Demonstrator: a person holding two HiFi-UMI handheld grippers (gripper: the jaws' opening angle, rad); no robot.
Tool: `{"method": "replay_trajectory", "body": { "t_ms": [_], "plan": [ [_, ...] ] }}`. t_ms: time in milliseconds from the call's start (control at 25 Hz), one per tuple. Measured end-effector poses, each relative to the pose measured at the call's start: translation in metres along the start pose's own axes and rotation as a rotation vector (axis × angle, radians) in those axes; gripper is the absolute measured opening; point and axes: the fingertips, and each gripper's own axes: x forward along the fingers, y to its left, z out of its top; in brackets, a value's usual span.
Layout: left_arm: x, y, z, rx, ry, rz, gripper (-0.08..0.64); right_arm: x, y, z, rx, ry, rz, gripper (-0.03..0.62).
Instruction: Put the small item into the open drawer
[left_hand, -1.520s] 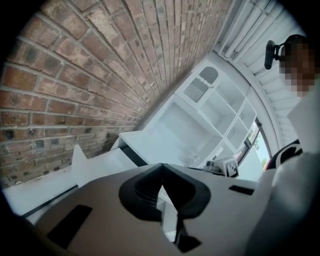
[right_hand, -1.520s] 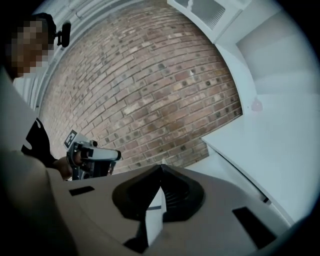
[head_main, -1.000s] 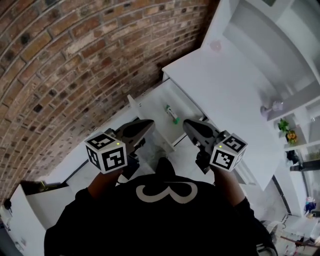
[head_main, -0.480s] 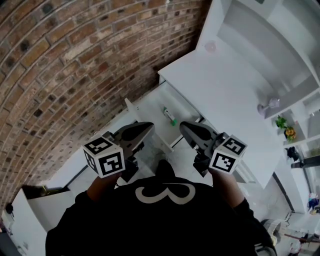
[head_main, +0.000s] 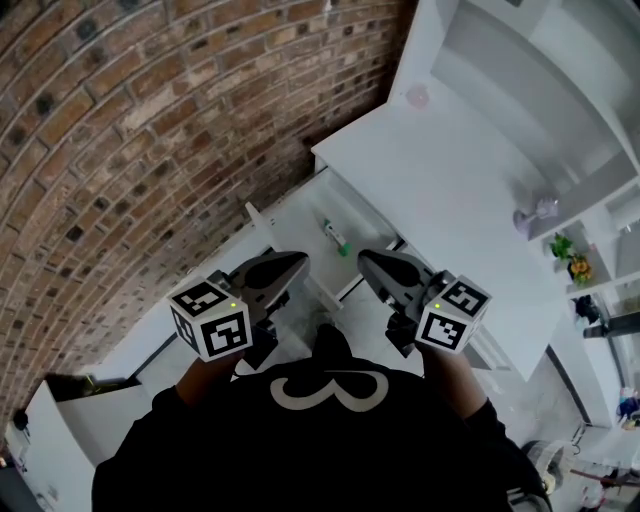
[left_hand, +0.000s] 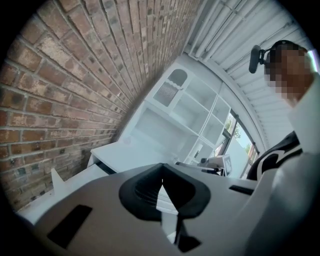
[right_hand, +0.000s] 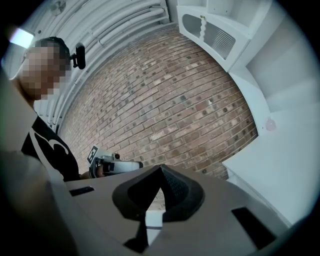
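In the head view the white drawer (head_main: 290, 212) stands pulled open under the desk top (head_main: 440, 170). A small white and green item (head_main: 333, 237) lies inside it, near the right side. My left gripper (head_main: 297, 262) hovers just in front of the drawer's near edge, shut and empty. My right gripper (head_main: 364, 259) is level with it, a little to the right, also shut with nothing in it. In the left gripper view the jaws (left_hand: 161, 168) meet at the tips. The right gripper view shows its jaws (right_hand: 161, 170) pressed together in the same way.
A brick wall (head_main: 150, 130) runs along the left. A pink object (head_main: 417, 96) sits at the desk's far corner. White shelves at the right hold a lilac object (head_main: 535, 214) and a small plant (head_main: 571, 258). A white box (head_main: 60, 410) stands at the lower left.
The view has drifted slightly, so the drawer and item sit a little higher and further left. Both grippers stay shut and keep their spacing in front of the drawer.
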Motion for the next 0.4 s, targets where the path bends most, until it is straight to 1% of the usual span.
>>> {"method": "replay_trajectory", "body": {
  "t_ms": [400],
  "plan": [
    [0.016, 0.008, -0.004, -0.011, 0.018, -0.001, 0.002, 0.001, -0.018, -0.001, 0.009, 0.003, -0.010, 0.008]
  ]
}}
